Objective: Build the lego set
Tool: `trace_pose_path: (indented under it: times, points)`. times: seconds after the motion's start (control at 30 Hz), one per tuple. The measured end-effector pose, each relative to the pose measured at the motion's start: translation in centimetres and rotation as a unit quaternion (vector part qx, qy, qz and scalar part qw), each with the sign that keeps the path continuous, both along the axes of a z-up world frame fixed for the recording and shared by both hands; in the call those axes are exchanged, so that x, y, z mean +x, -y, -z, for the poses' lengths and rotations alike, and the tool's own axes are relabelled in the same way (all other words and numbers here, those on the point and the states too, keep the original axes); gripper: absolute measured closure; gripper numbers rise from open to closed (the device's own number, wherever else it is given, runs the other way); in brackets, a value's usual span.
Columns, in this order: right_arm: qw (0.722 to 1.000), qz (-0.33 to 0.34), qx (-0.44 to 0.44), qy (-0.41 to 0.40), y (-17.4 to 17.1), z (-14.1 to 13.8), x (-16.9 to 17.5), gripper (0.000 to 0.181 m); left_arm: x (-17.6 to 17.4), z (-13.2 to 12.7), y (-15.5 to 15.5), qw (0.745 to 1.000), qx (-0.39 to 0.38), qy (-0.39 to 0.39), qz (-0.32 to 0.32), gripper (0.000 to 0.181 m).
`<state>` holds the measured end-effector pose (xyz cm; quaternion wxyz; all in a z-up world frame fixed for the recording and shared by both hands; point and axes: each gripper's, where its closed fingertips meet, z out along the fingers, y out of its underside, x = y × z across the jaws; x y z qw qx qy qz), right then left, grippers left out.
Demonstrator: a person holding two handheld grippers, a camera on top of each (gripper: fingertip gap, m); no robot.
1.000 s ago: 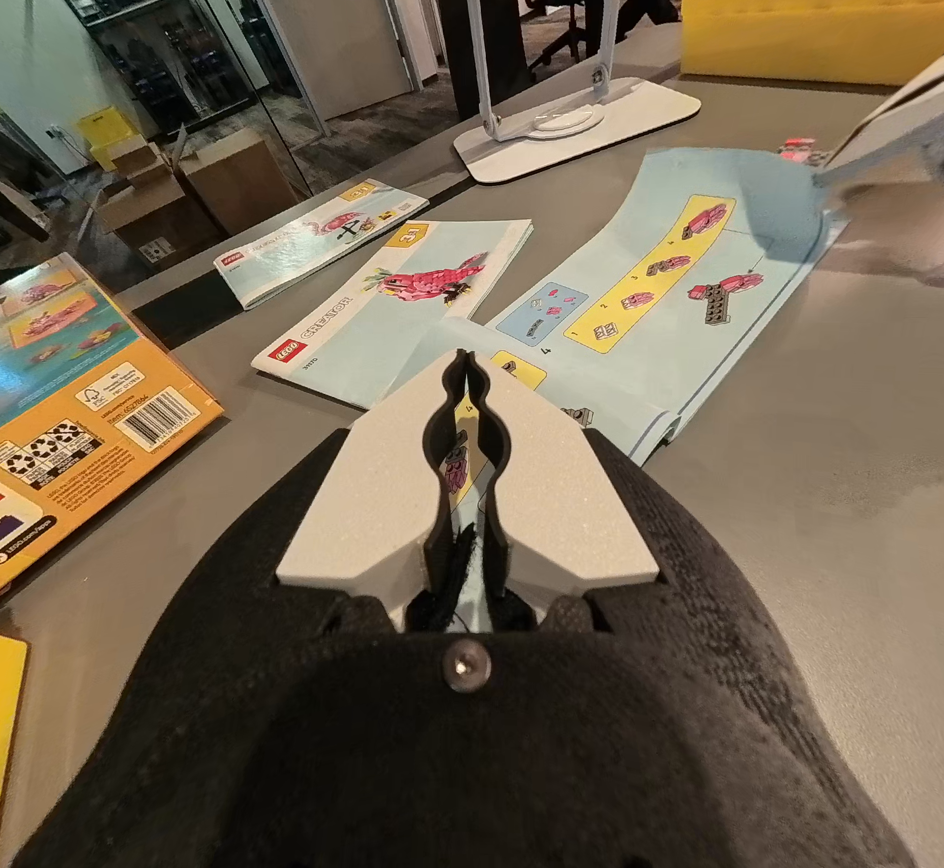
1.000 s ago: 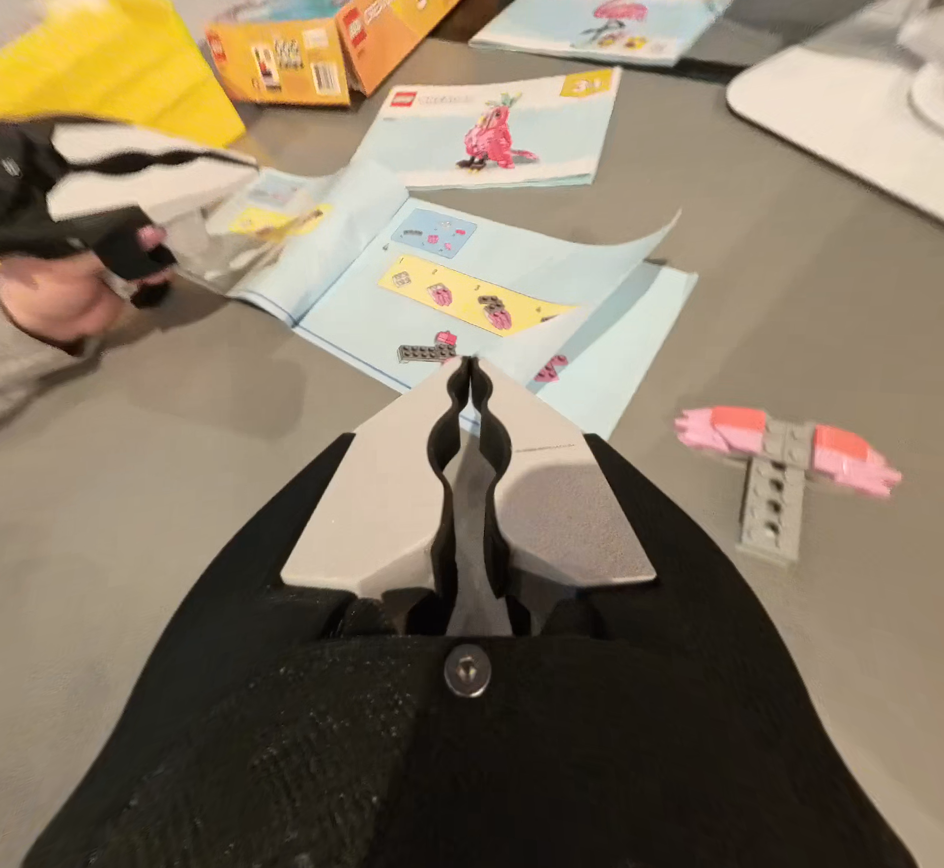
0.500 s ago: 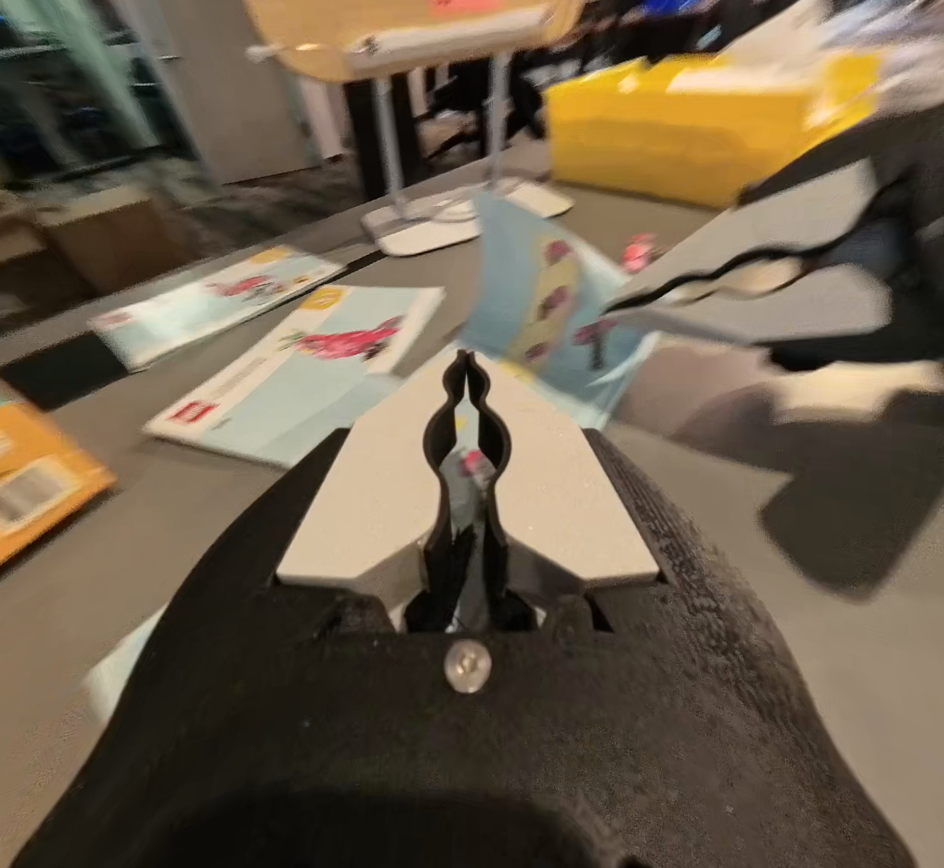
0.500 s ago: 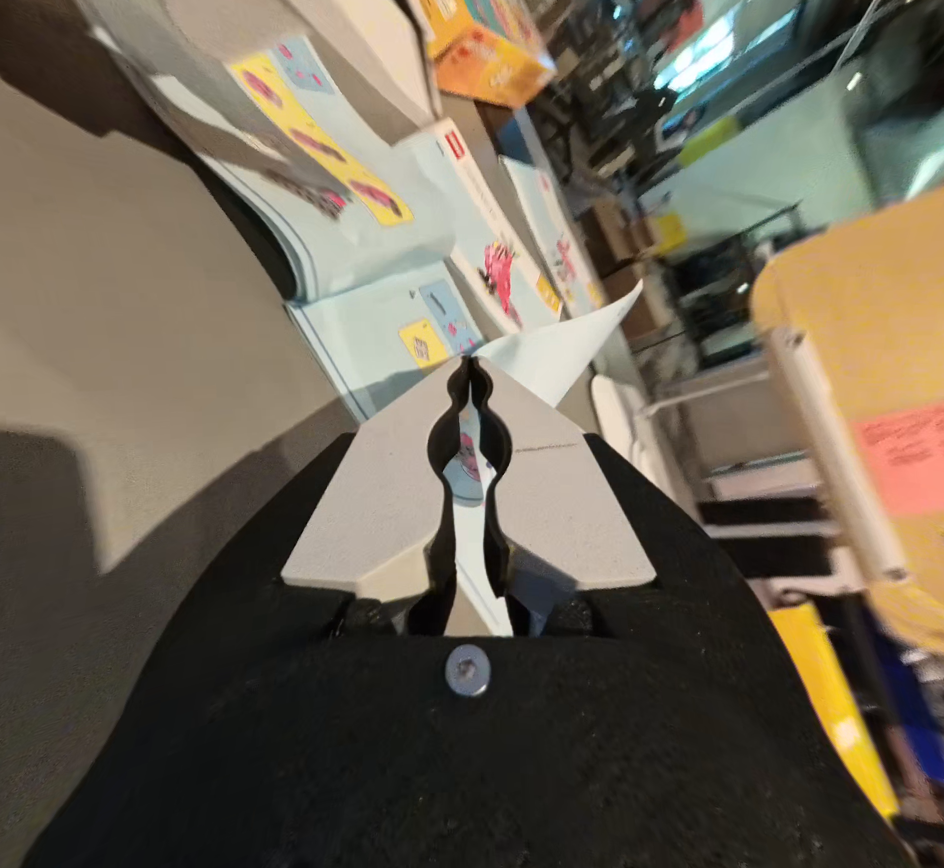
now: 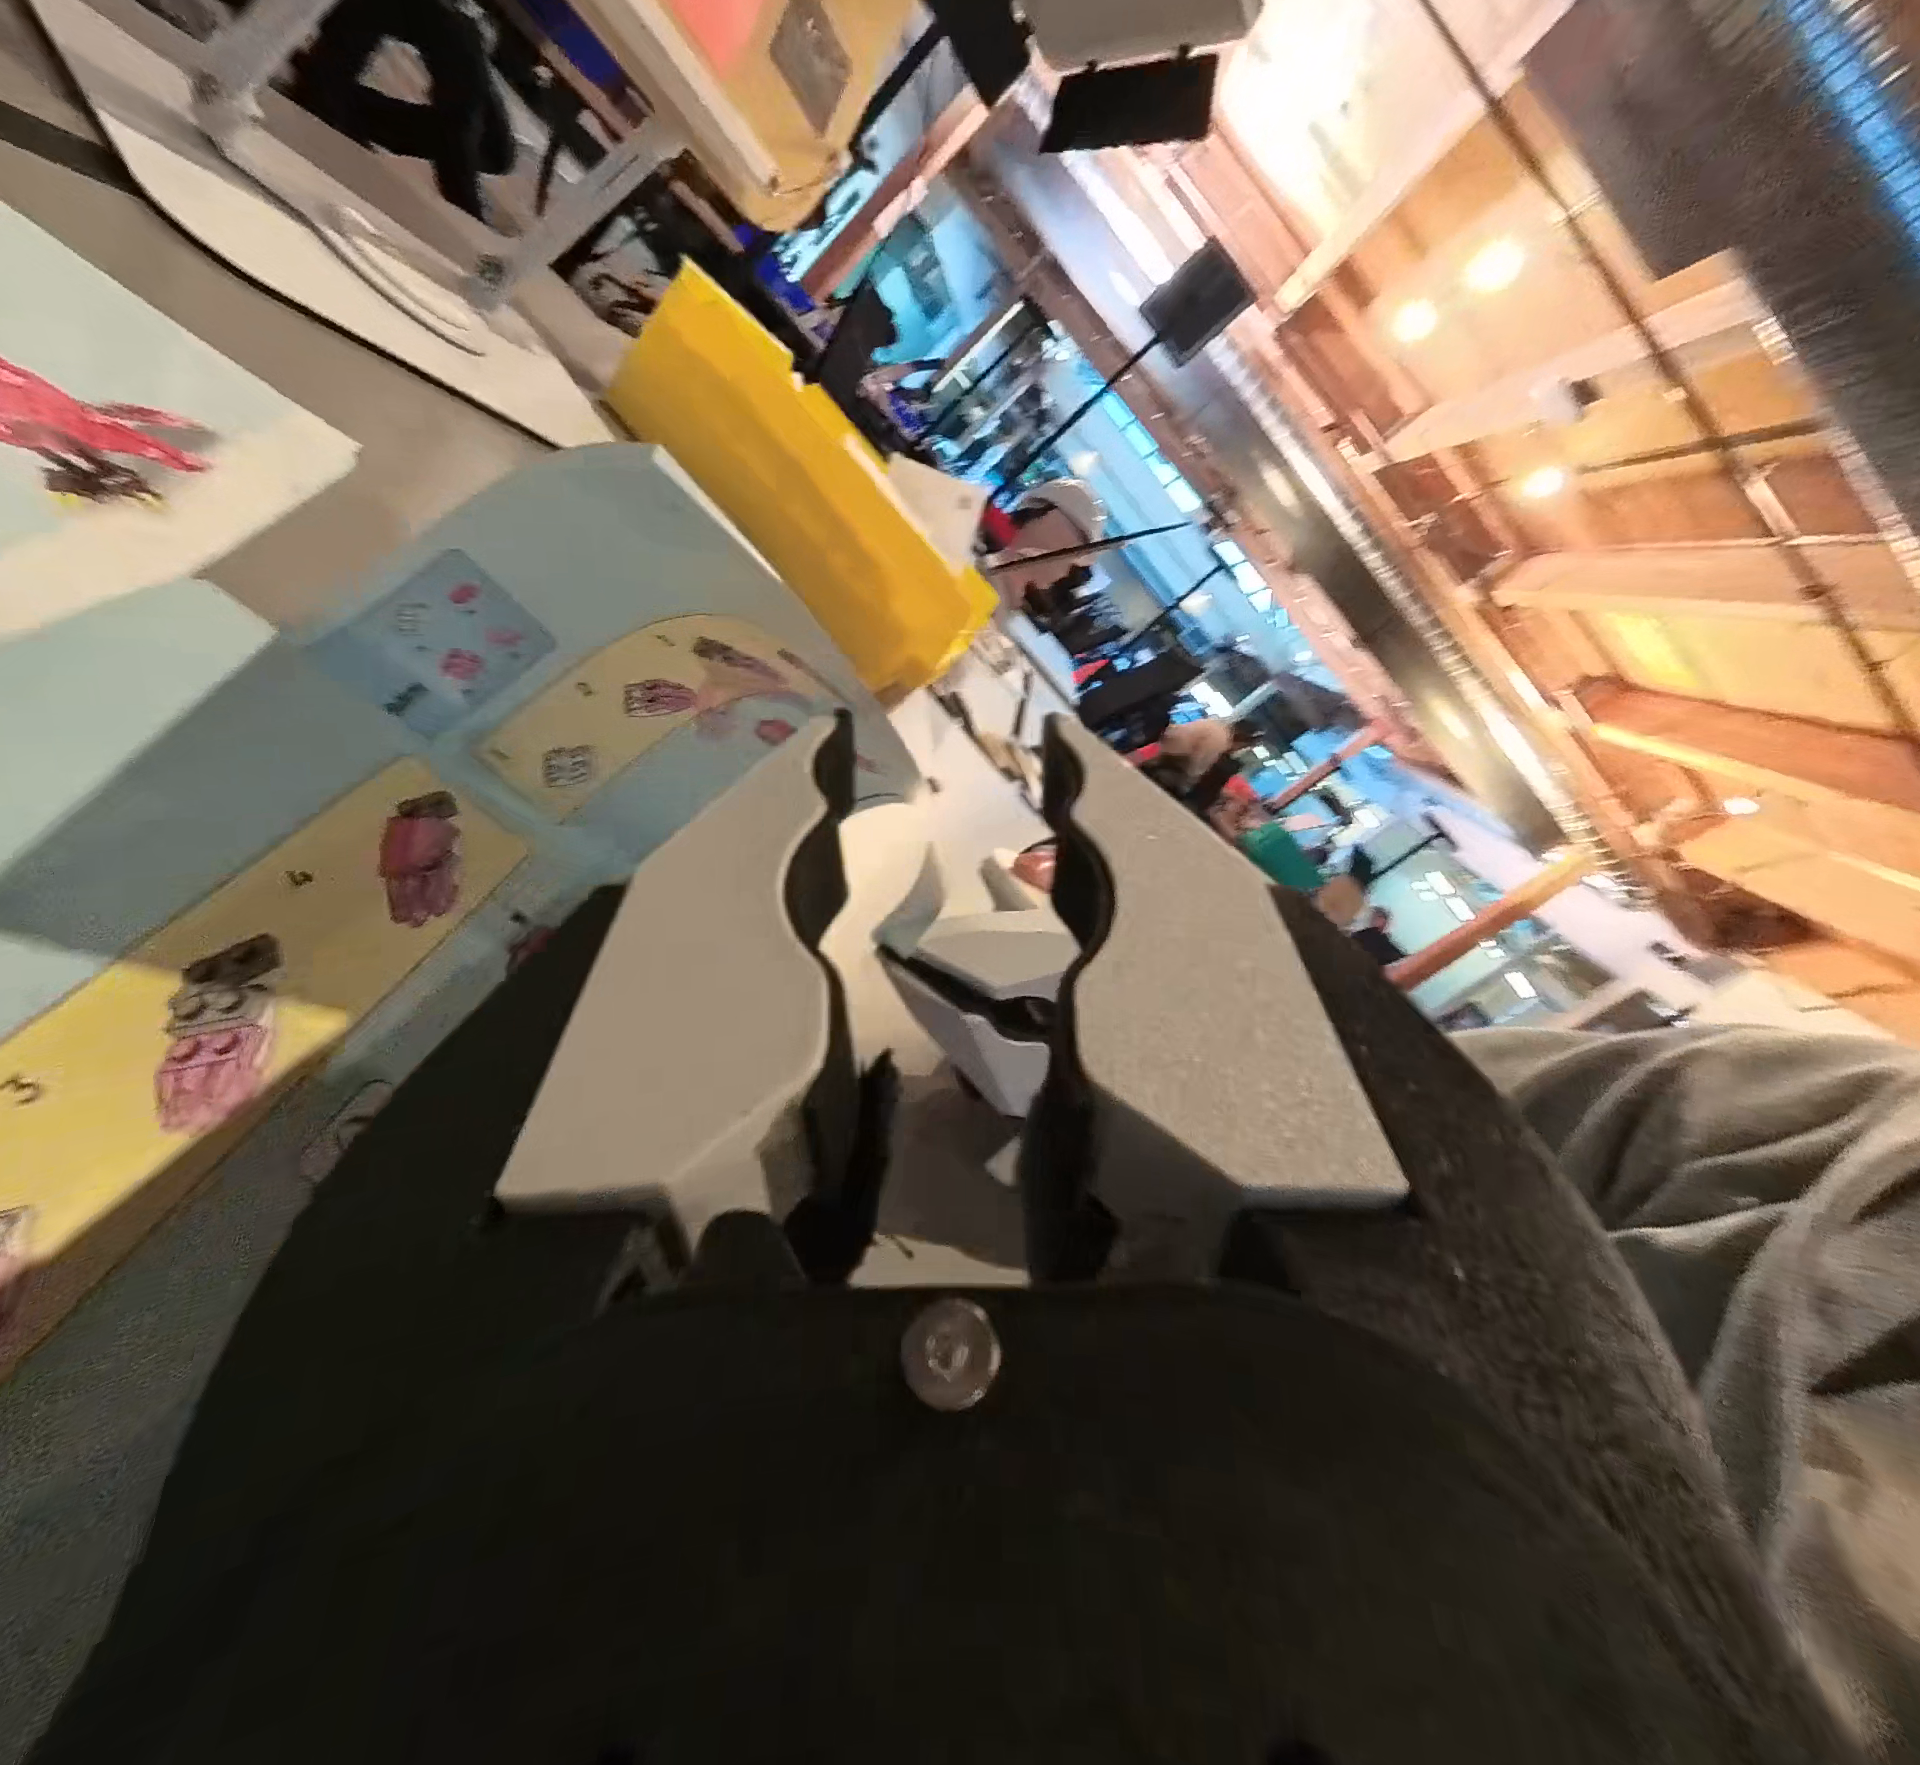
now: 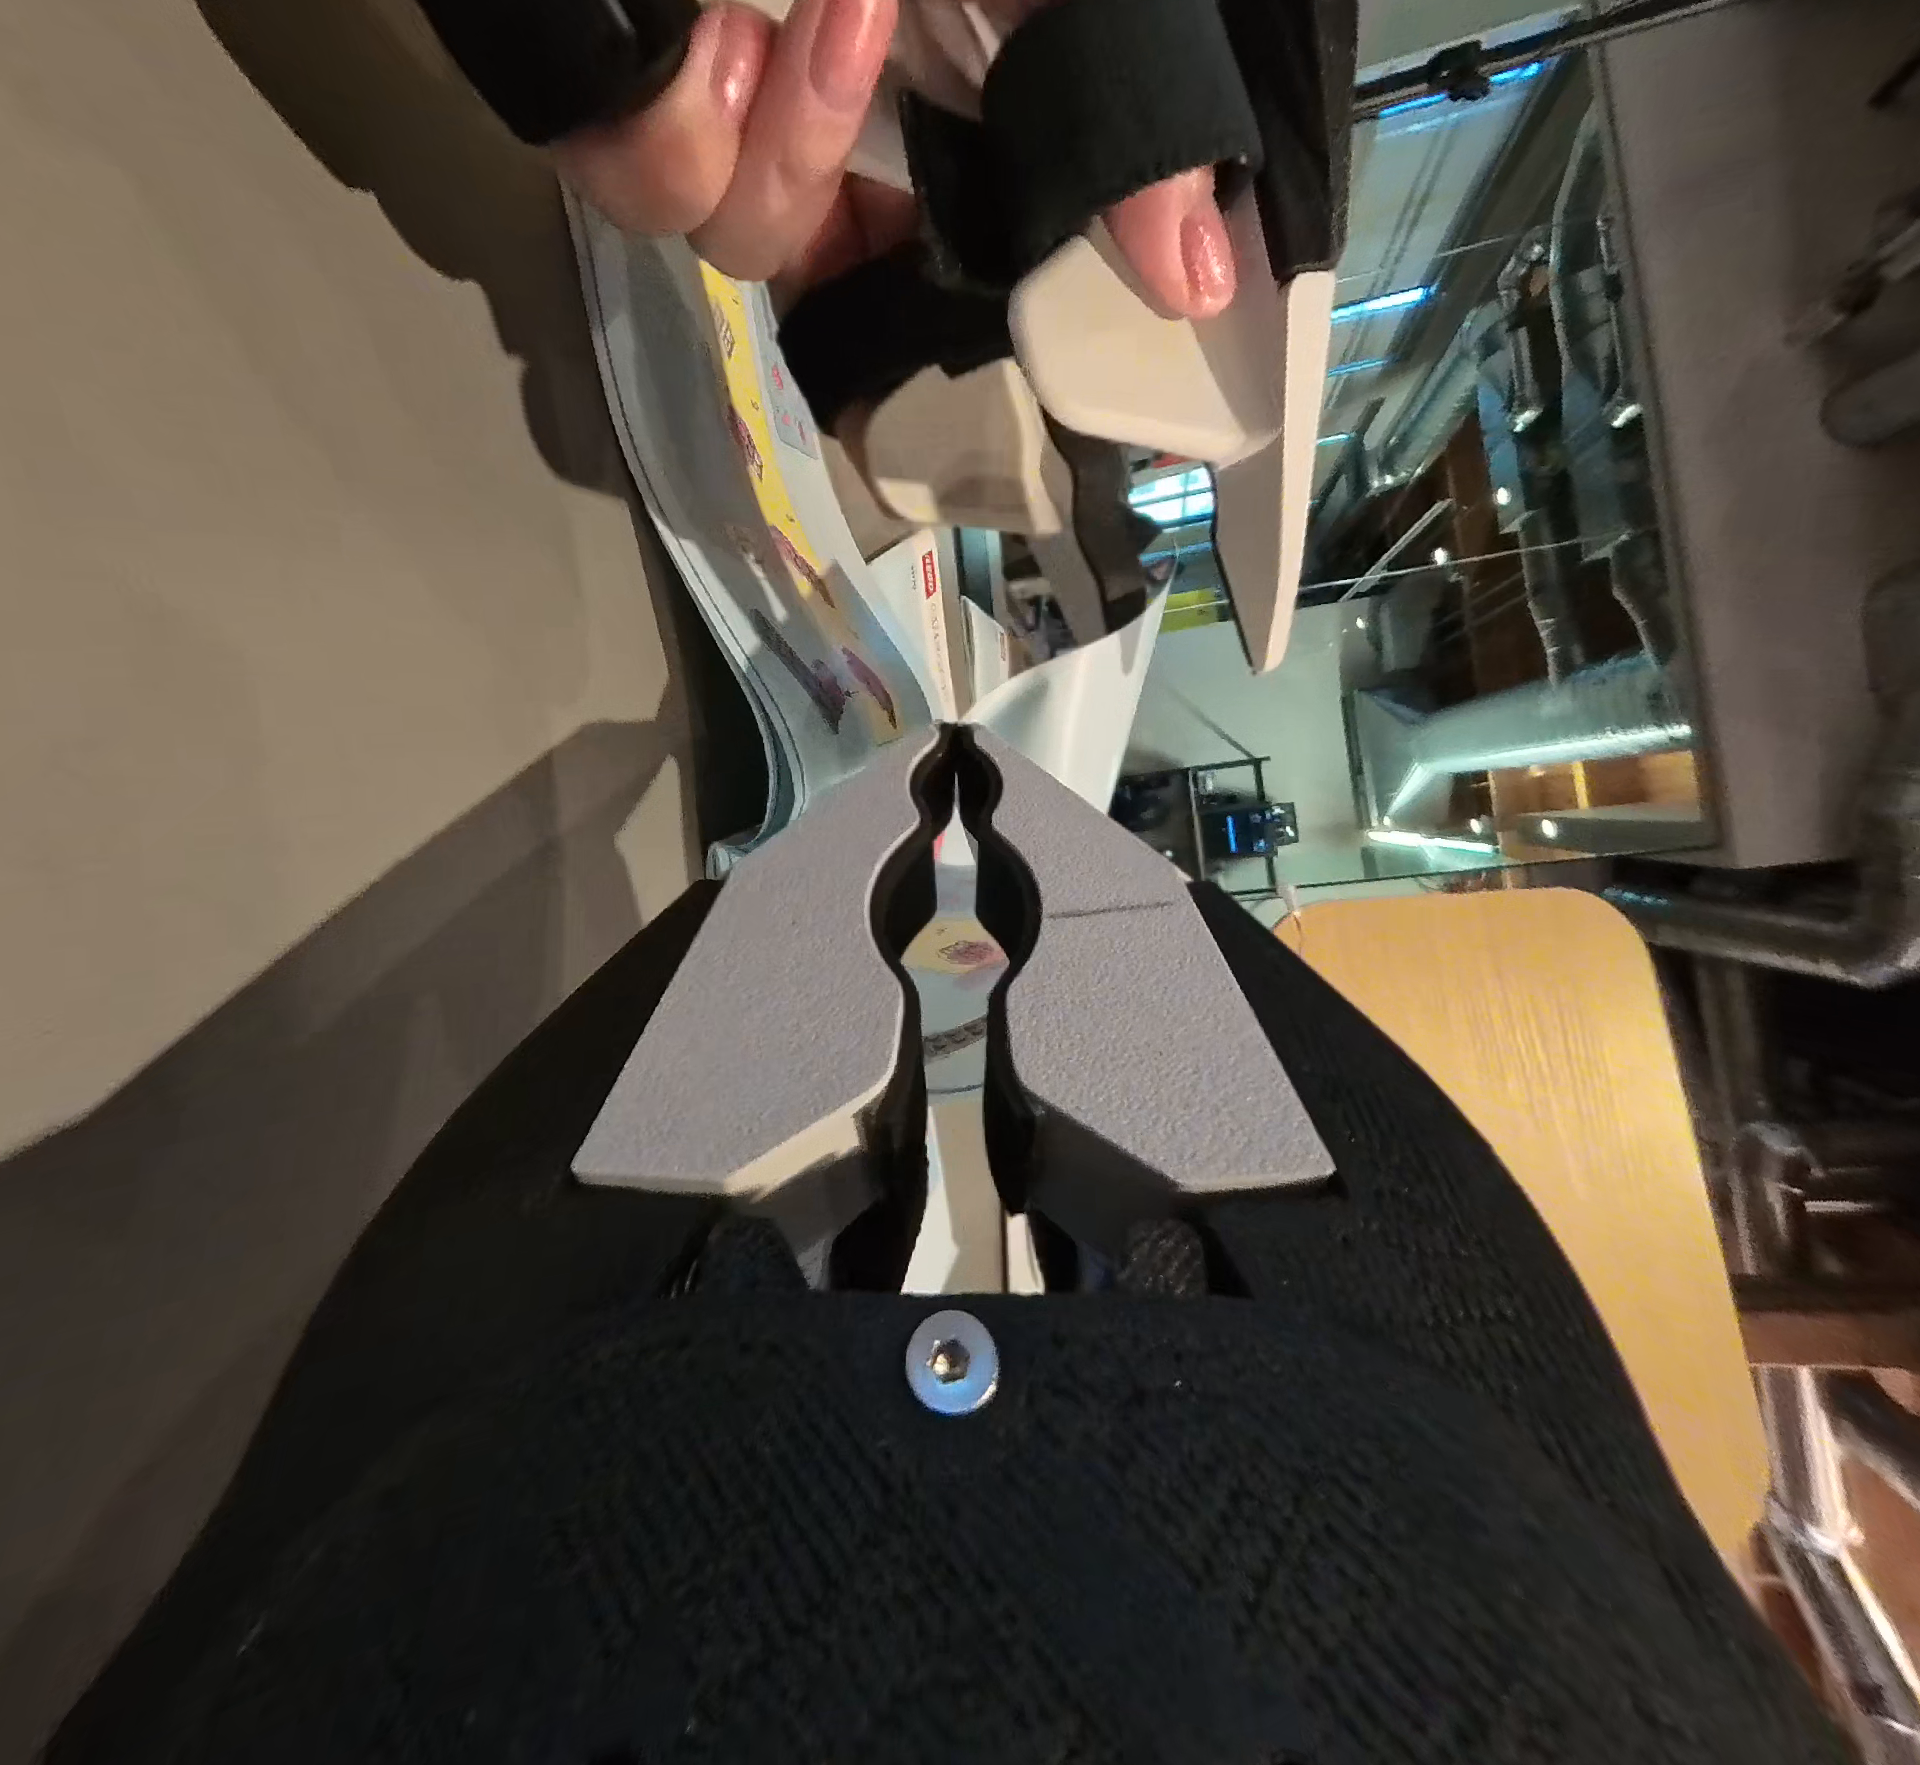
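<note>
On my left wrist view the camera is rolled hard over, so the grey bench [image 5: 582, 406] slants up the left side. My left gripper [image 5: 943, 741] is open, its fingers spread wide with nothing between them. The open instruction booklet [image 5: 312, 780] lies on the bench just left of those fingers, its near page curling upward toward the tips. A second, closed booklet [image 5: 114, 427] sits past the open one, and a yellow bin [image 5: 790, 510] stands beyond the booklet's far edge. Through the gap between the fingers I can see part of the other gripper, and a grey sleeve [image 5: 1683, 1227] fills the right edge.

On my right wrist view the bench [image 6: 312, 427] runs up the left. My right gripper [image 6: 956, 730] is closed on a page [image 6: 1060, 707] of the open instruction booklet [image 6: 769, 510], pinching it at the fingertips so the sheet lifts clear of the spread beneath. Above the booklet, a hand [image 6: 935, 1] in black straps holds the left gripper [image 6: 1195, 614], its fingers apart near the lifted page's top edge. No loose bricks are in either view.
</note>
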<state>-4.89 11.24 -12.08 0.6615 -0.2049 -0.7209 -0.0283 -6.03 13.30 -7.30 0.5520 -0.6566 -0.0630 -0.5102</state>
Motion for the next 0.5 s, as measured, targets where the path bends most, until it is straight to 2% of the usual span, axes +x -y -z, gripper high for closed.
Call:
trace_pose_path:
  times: [0.1, 0.2, 0.27, 0.37, 0.4, 0.47, 0.5]
  points:
    - [1.000, 0.004, 0.006, -0.004, -0.2, -0.1, 0.0, 0.181, -0.6, -0.2, 0.2, 0.999, 0.002, 0.037, 0.012, 0.170]
    - [1.000, 0.003, 0.006, -0.007, -0.1, -0.2, 0.0, 0.181, -1.2, 0.2, 0.1, 0.999, -0.008, 0.038, 0.011, 0.176]
    - [1.000, 0.000, 0.005, -0.009, 0.0, -0.3, -0.1, 0.181, -1.6, 0.2, 0.1, 0.999, -0.006, 0.034, 0.005, 0.175]
    - [1.000, -0.007, 0.015, -0.012, 0.5, -0.5, -0.2, 0.181, -1.7, 1.0, -0.1, 0.999, -0.032, 0.022, -0.004, 0.145]
    - [1.000, -0.010, 0.017, -0.013, 0.7, -0.5, -0.2, 0.181, -1.4, 1.1, 0.0, 0.999, -0.037, 0.017, 0.005, 0.142]
    - [1.000, -0.015, 0.020, -0.012, 1.1, -0.4, -0.3, 0.181, -0.8, 0.8, 0.1, 0.999, -0.030, 0.026, 0.024, 0.146]
    - [1.000, -0.018, 0.019, -0.012, 1.3, -0.4, -0.4, 0.181, -0.5, 0.5, 0.3, 0.998, -0.019, 0.037, 0.037, 0.157]
